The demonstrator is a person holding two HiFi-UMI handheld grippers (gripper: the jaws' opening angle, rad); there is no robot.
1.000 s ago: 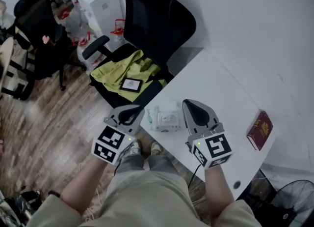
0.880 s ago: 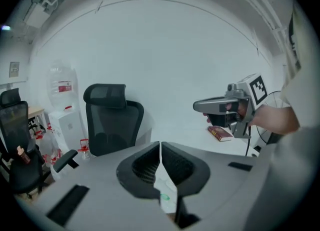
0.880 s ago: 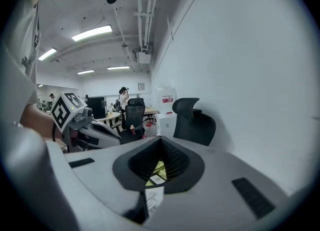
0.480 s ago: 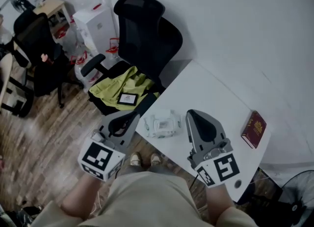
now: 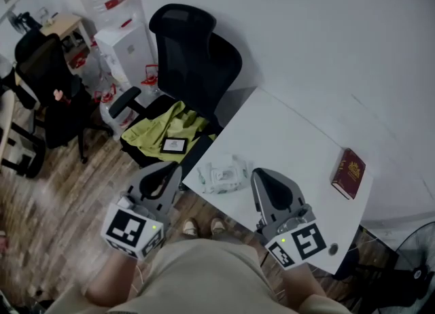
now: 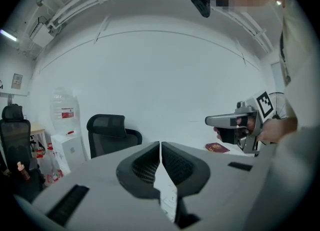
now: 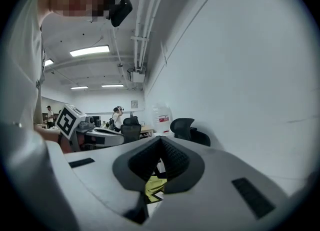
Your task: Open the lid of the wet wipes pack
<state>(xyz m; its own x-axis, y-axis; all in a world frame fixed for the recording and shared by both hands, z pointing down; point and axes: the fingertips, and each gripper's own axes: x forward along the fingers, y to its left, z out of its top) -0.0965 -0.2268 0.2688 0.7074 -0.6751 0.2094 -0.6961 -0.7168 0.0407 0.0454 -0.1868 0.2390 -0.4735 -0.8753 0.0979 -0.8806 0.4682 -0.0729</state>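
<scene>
The white wet wipes pack [image 5: 221, 175] lies flat near the front left corner of the white table [image 5: 292, 136], its lid down as far as I can tell. My left gripper [image 5: 170, 171] hangs off the table's left edge, left of the pack and apart from it. My right gripper [image 5: 259, 173] hovers just right of the pack without touching it. Both point forward, almost level. In the left gripper view the jaws meet at the tips [image 6: 160, 146] with nothing between them. The right gripper view shows the same at its tips [image 7: 159, 141].
A dark red book [image 5: 348, 172] lies near the table's right edge. A black office chair [image 5: 194, 54] with a yellow-green cloth [image 5: 170, 126] on its seat stands left of the table. A water dispenser [image 5: 122, 41] is behind it, and a fan [image 5: 414, 265] stands at the bottom right.
Both grippers have risen and drawn back toward the person, away from the pack. The pack has not moved on the table.
</scene>
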